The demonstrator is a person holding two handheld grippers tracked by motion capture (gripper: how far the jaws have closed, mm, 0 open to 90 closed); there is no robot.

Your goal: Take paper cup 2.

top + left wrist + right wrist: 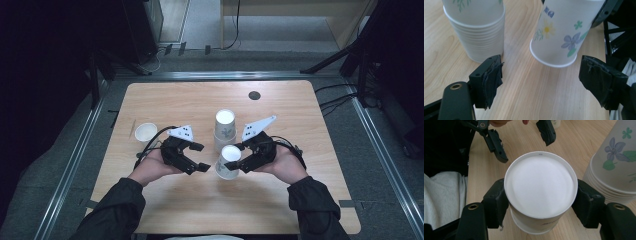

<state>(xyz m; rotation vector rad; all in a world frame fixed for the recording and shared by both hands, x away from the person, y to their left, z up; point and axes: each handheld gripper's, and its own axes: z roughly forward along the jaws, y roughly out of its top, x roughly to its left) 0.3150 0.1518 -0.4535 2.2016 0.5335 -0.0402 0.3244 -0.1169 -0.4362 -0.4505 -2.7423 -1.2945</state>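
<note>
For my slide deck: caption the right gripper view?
Right gripper clamps an upside-down white paper cup beside a floral cup stack.

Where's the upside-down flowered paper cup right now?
In the high view, the cup sits centre-front, clamped in the right tongs, just before the cup stack.

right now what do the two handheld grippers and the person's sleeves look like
Both the left gripper and right gripper are black, with two jaws ending in dark, worn pads. Each carries a pale grey three-cornered plate dotted with small marks. Black cables trail from them. The sleeves are dark.
</note>
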